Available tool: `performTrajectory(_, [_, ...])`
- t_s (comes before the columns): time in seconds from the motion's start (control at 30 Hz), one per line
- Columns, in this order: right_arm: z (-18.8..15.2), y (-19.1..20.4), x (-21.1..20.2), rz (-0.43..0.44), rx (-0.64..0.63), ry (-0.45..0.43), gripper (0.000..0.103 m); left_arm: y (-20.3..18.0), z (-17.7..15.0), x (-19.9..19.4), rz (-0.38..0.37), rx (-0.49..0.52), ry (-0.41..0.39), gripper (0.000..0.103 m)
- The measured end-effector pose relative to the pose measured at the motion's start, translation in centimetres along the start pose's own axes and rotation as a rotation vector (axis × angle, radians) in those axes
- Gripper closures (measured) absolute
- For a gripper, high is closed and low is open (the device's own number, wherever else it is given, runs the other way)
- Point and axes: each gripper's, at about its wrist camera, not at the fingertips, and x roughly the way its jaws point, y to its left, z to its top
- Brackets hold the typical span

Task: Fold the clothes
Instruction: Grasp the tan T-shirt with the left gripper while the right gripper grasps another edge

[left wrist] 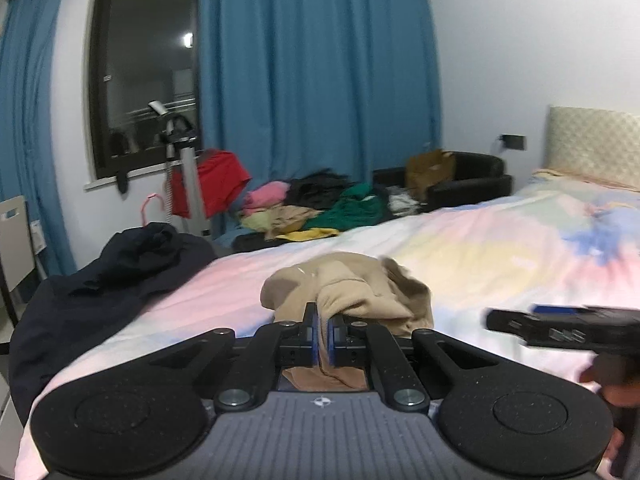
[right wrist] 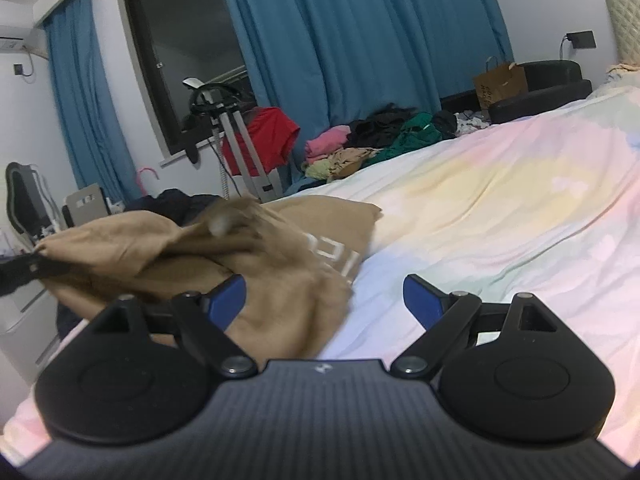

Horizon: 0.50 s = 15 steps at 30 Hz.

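Our left gripper (left wrist: 323, 330) has its fingers clamped on an edge of the tan garment (left wrist: 352, 292), bunched on the bed (left wrist: 480, 248). Right gripper (right wrist: 324, 300) fingers gape, holding nothing. We should pinch the opposite edge, then draw the cloth taut before folding.

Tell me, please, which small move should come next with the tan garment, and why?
Probably close the right gripper on the tan garment's near edge. The left gripper is already shut on a fold of it, while the right one is open, with cloth lying against its left pad only. Two grips would let it be spread on the bed.
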Motion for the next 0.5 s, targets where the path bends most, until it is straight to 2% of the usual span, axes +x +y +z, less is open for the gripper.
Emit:
performTrajectory(0.13, [-0.3,0.7,-1.7,0.011,-0.035,0.015,0.016,-0.9,-1.3,-3.2,-0.032,-0.026,-0.003,0.099])
performTrajectory(0.3, [-1.0,1.3,-2.1,0.011,-0.078,0.048,0.016,-0.1,-2.6,-4.8,-0.035,-0.086,-0.031,0.099])
performTrajectory(0.5, [-2.7,0.6,1.5,0.022,-0.034,0.21,0.016,1.6,-3.2,-4.5,-0.049,-0.177,-0.056,0.099])
